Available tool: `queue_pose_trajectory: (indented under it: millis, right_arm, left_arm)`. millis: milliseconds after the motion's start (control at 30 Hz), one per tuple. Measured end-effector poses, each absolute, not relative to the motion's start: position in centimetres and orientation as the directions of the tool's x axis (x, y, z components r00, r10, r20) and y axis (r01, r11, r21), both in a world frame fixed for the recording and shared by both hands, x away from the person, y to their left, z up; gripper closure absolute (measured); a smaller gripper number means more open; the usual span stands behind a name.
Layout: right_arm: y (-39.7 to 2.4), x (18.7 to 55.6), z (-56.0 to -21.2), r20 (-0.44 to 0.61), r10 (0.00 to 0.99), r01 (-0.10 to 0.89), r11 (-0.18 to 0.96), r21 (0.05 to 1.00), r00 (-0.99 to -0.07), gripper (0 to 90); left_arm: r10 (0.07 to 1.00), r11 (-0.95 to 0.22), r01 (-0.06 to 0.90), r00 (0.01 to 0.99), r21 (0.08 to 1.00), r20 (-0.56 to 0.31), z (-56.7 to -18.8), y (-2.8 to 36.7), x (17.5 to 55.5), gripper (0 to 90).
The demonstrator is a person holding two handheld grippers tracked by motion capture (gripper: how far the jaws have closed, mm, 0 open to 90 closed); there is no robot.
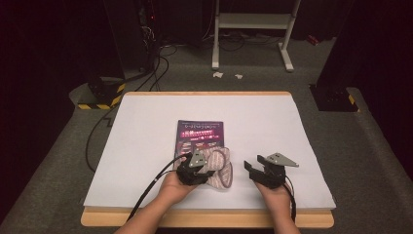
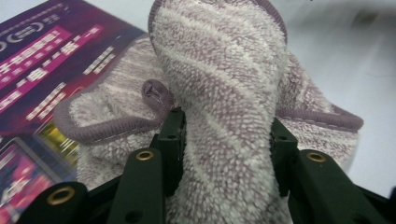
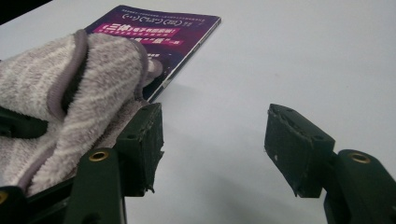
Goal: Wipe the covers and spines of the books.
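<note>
Desk: we see a white sheet (image 1: 272, 122) covering it, wooden rim at the near edge.
Left gripper (image 1: 195, 171): jaws pinching the striped towel (image 2: 219, 93) near the near edge, half over the magazine (image 1: 199, 129).
Right gripper (image 3: 215, 140): jaws spread, empty.
Risk: we judge the bunched towel may drag the magazine along, or slip free.
Room: dark floor, cables, a white stand (image 1: 253, 29) beyond.

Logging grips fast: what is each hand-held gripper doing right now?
Left hand-held gripper: closed on a fold of the striped towel.
Right hand-held gripper: open, nothing between its jaws.
</note>
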State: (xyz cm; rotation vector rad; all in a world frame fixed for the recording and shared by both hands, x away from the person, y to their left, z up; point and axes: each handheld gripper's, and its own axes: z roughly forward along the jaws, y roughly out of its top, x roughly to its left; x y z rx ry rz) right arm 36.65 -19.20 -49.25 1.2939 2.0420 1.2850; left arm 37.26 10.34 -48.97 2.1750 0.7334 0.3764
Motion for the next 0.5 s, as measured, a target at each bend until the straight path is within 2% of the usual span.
queue_pose_trajectory:
  millis: [500]
  right_arm:
    - [-18.7, 36.5, -49.4, 0.093, 0.865, 0.486, 0.185, 0.854, -0.493, 36.3]
  left_arm:
    - [0.687, -0.465, 0.417, 0.726, 0.781, 0.021, -49.2, 17.5, 36.0, 59.7]
